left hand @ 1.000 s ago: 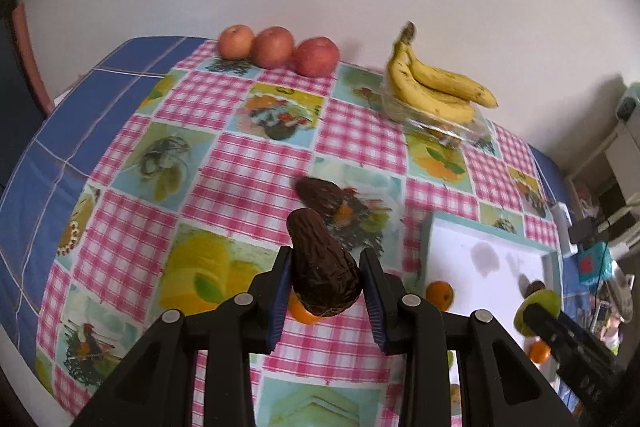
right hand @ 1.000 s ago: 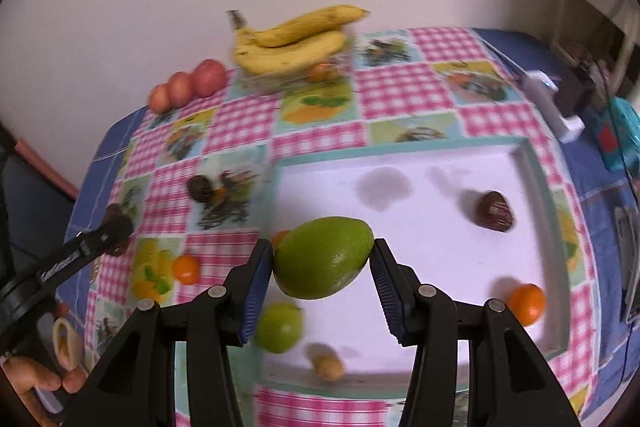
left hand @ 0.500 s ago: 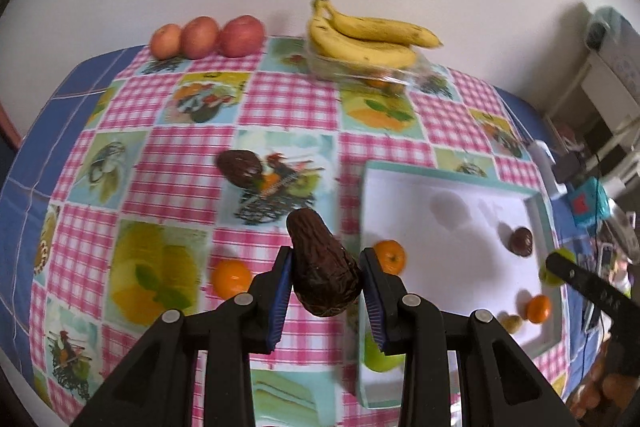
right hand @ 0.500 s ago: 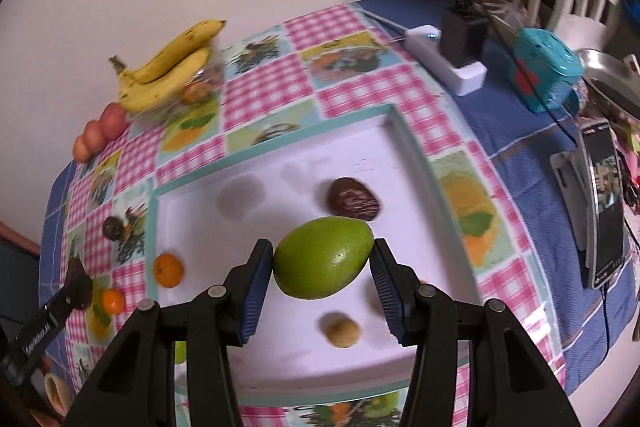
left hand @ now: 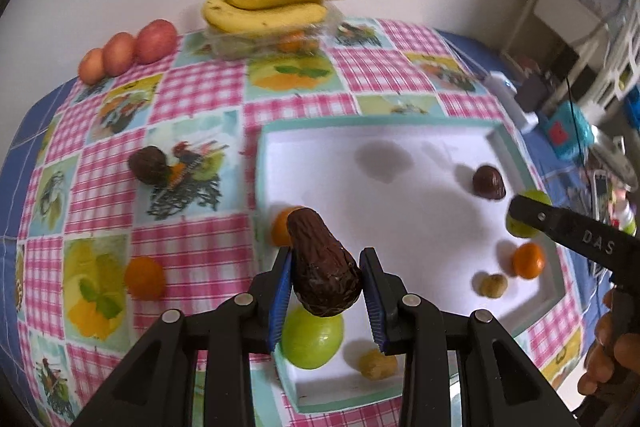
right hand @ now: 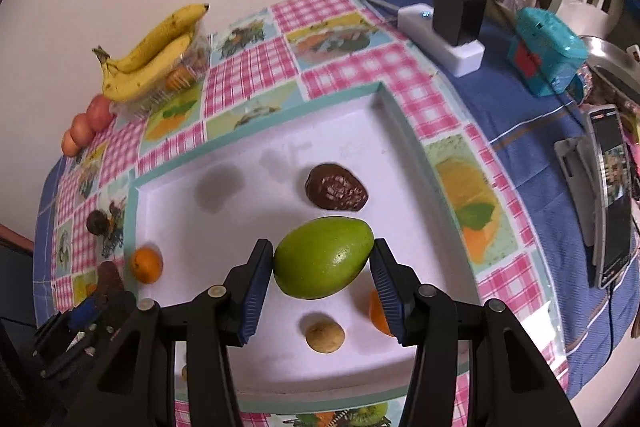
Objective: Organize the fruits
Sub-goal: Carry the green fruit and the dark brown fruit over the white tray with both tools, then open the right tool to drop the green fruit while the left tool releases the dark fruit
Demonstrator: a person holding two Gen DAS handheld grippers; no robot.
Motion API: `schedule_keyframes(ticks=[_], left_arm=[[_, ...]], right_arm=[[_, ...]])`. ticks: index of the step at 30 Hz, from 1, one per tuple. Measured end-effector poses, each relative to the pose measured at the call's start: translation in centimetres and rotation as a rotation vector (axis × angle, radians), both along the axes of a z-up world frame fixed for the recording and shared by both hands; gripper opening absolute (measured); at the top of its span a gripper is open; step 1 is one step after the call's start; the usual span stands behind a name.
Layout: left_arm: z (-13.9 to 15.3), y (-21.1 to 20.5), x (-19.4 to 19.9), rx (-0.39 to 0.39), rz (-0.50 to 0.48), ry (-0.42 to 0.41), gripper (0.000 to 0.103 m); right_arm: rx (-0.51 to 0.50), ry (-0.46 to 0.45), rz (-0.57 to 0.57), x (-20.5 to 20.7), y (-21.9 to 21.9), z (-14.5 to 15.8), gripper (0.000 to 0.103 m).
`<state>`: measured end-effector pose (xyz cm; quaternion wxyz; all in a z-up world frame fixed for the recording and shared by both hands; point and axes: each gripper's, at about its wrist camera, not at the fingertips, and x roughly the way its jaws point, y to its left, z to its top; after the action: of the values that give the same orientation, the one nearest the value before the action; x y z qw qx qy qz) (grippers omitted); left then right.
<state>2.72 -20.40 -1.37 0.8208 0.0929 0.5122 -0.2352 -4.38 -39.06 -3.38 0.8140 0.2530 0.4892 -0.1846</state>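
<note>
Left gripper [left hand: 323, 289]: jaws closed on a dark brown avocado [left hand: 320, 267], gripped at its wide end with the narrow end pointing toward 12 o'clock. It hangs above the near left corner of the white tray [left hand: 400, 131].

Right gripper [right hand: 322, 277]: jaws closed on a green avocado [right hand: 324, 257], held lengthwise between the blue pads [right hand: 252, 297] above the middle of the tray floor.

Tray contents, right wrist view:
- A second dark avocado [right hand: 336, 187] lies on the tray floor at 12 o'clock from the green one, apart from it.
- A small tan fruit [right hand: 325, 337] lies at 6 o'clock, below the held fruit.
- One orange [right hand: 147, 264] sits at 9 o'clock by the tray's left wall.
- Another orange [right hand: 378, 313] is partly hidden behind the right pad.

Left wrist view:
- A green round fruit [left hand: 312, 341] sits in the tray's near left corner, directly under the left gripper.
- A loose orange [left hand: 144, 277] and a dark round fruit [left hand: 148, 165] lie on the checked tablecloth [left hand: 192, 247], at 9 and 10 o'clock from the gripper.
- Bananas [left hand: 264, 7] rest on a clear container at 12 o'clock.
- Three red apples [left hand: 128, 51] stand in a row at 11 o'clock, by the wall.
</note>
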Motion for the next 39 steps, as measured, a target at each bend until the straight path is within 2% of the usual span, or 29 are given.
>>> schedule_keyframes(ticks=[8, 13, 29, 32, 34, 38, 39], left_arm=[[-2.6, -1.7, -0.4, 0.018, -0.039, 0.035, 0.036], [-3.9, -1.8, 0.0, 0.025, -0.031, 0.061, 0.036], [-4.8, -2.6, 0.3, 0.104, -0.052, -0.001, 0.037], [-4.7, -2.4, 0.5, 0.089, -0.048, 0.018, 0.044], [-4.5, -2.3, 0.5, 0.073, -0.047, 0.031, 0.066], [-3.3, -2.3, 0.3, 0.049, -0.049, 0.024, 0.068], [-3.0, -2.1, 0.3, 0.040, -0.046, 0.026, 0.071]], right_arm=[[0.022, 0.057, 0.012, 0.9, 0.2, -2.5, 0.052], [0.021, 0.071, 0.009, 1.1, 0.1, -3.3, 0.052], [0.032, 0.068, -0.006, 1.2, -0.1, -3.3, 0.052], [0.026, 0.065, -0.004, 1.2, -0.1, -3.0, 0.052], [0.015, 0.056, -0.007, 1.2, -0.1, -2.4, 0.055], [-0.011, 0.033, -0.004, 1.0, -0.1, -0.9, 0.057], [-0.020, 0.027, -0.003, 1.0, 0.0, -0.5, 0.057]])
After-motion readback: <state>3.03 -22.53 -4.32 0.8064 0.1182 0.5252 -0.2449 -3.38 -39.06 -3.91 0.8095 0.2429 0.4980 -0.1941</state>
